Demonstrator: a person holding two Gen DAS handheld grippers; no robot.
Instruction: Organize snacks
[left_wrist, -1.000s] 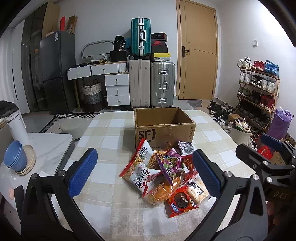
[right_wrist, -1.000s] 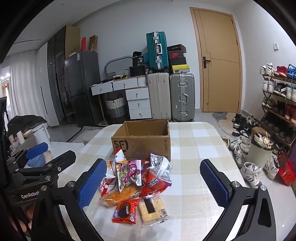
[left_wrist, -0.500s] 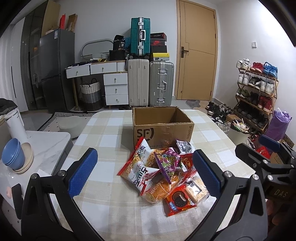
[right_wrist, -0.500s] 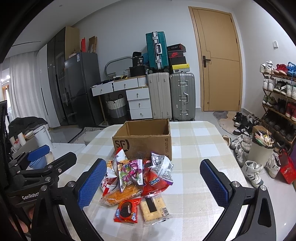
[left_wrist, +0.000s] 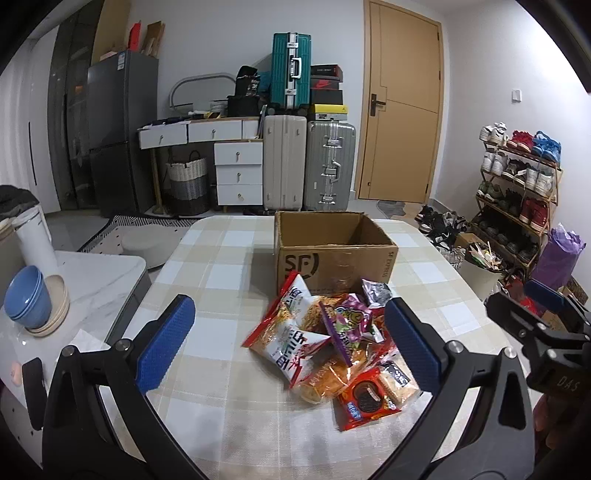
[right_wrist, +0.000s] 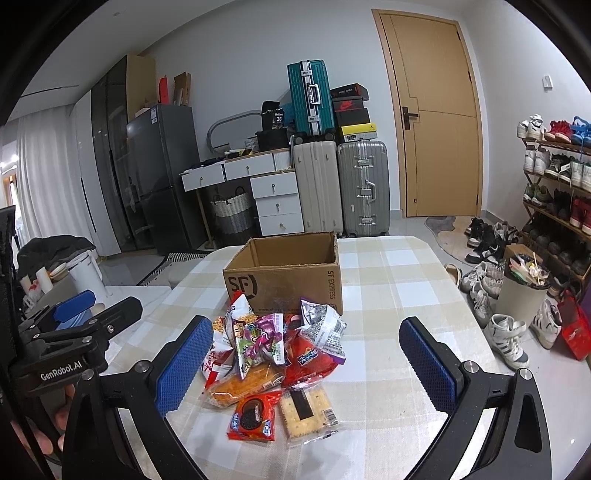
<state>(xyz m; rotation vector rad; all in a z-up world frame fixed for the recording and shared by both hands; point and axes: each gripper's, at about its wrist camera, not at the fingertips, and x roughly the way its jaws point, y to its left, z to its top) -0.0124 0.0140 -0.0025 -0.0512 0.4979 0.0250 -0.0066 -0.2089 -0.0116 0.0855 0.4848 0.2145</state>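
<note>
Crinkly foil snack packets (right_wrist: 273, 354) heaped before open cardboard box (right_wrist: 288, 277).

**What we count on the table**

We see one open cardboard box (right_wrist: 284, 275) and about seven snack packets (right_wrist: 273, 354) heaped before it, though overlap hides some. Behind stand three suitcases (right_wrist: 362, 188), a stack of blue bowls (left_wrist: 27, 297), and two grippers.

Light: even, soft indoor
Shadows: faint
Focus: sharp throughout
Edges: strong fisheye bending, black vignette at the corners
</note>
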